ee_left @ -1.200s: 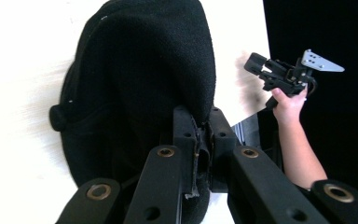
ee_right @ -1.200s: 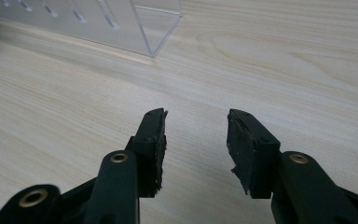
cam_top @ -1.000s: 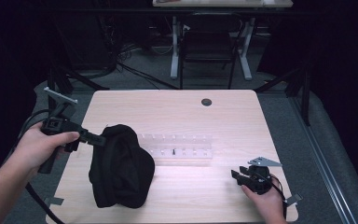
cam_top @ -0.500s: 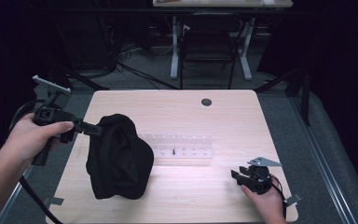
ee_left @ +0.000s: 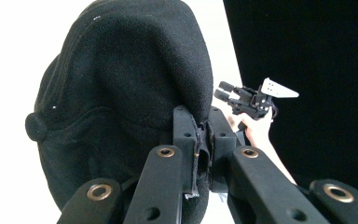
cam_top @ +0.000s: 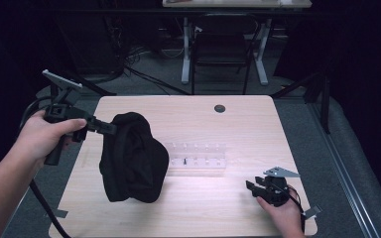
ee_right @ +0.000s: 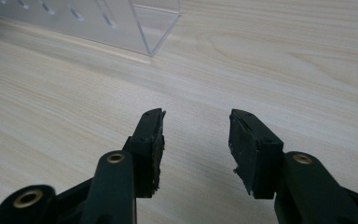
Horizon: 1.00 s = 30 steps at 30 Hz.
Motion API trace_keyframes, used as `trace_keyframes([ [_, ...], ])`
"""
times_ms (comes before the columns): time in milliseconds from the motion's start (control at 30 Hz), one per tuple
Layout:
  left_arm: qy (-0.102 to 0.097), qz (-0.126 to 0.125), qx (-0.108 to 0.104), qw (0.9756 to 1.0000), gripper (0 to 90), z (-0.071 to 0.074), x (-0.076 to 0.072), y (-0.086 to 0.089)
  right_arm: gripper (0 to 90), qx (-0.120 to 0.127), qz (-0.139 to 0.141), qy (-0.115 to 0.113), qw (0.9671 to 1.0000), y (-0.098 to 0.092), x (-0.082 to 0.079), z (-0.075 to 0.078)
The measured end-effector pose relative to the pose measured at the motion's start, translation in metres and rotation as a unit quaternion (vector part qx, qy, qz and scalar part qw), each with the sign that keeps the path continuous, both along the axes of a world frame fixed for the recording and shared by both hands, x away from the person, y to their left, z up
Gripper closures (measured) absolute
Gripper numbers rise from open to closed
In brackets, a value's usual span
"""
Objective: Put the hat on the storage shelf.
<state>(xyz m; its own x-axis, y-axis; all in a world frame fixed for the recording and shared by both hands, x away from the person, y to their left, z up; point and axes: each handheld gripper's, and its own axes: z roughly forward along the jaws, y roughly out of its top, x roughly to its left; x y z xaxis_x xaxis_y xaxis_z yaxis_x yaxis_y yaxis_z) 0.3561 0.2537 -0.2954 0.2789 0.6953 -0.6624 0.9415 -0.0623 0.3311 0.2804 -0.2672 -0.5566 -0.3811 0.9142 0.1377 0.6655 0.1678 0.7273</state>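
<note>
Partly hidden behind the cap (cam_top: 131, 158), the clear rack (cam_top: 198, 157); the left gripper (cam_top: 110, 129) clamps the cap's edge, hanging it above the table (cam_top: 238, 124).

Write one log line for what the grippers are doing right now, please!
left gripper: shut on black cap, lifting it | right gripper: open, jaws just widening, nothing between | clear rack: on table
</note>
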Motion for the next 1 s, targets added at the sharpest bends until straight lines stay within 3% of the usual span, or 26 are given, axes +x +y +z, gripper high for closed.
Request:
trace_keyframes([
  [633, -0.016, 0.003, 0.0, 0.9999, 85.2, 0.015, 0.02, -0.02, 53.5, -0.002, 0.002, -0.004, 1.0, -0.001, 0.0, 0.0],
  [933, -0.019, 0.007, -0.003, 0.9998, 85.2, 0.018, 0.029, -0.031, 48.7, -0.012, 0.014, -0.043, 0.9989, 0.0, 0.0, -0.001],
  [1000, -0.022, 0.007, -0.002, 0.9997, 85.3, 0.019, 0.032, -0.034, 47.8, -0.006, 0.019, -0.04, 0.999, 0.001, 0.001, -0.001],
])
